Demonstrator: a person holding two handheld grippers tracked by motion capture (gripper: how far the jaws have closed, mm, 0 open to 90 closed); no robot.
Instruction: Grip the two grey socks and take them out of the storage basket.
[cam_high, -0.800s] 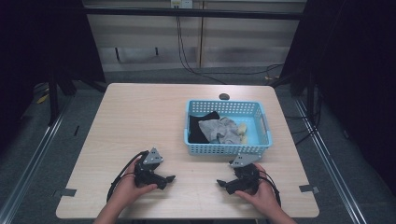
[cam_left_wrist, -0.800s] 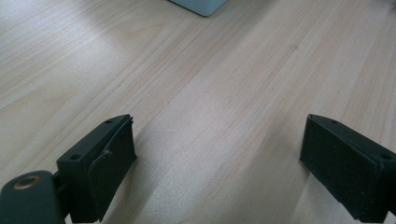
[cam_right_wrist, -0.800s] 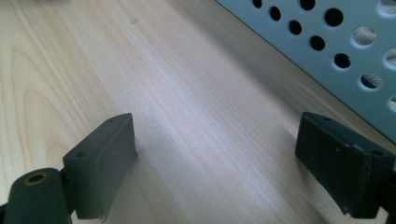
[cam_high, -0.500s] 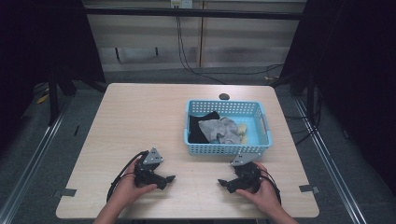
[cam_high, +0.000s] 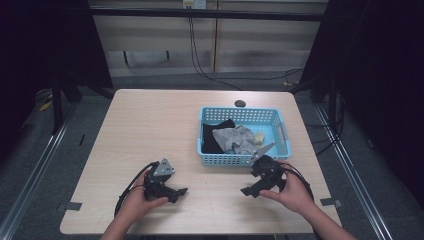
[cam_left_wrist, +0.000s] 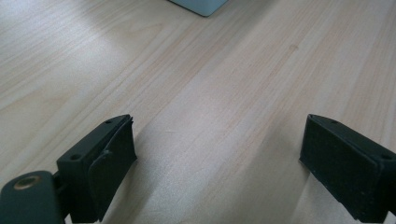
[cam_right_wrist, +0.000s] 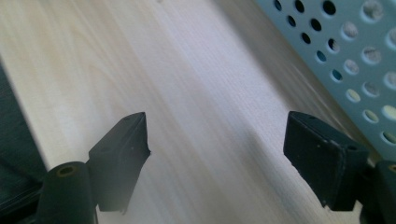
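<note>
One wooden table (cam_high: 150, 130), one blue perforated basket (cam_high: 281, 125) holding one black cloth (cam_high: 212, 135), one grey cloth (cam_high: 235, 140) and one small pale yellow item (cam_high: 260, 137), one dark round spot (cam_high: 240, 103) on the tabletop behind the basket, two hand-held grippers: left gripper (cam_high: 176, 193), right gripper (cam_high: 252, 187).

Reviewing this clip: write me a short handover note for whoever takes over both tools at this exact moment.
Left tool: open, empty, low over the light wooden table, near the front edge.
Right tool: open, empty, just in front of the light blue perforated plastic basket.
Things: a crumpled grey cloth and a black cloth lie inside the basket, with a small pale yellow item beside them.
Done: nothing picked up.
Left: likely reaching into the basket for the cloths; the right tool is nearest.
</note>
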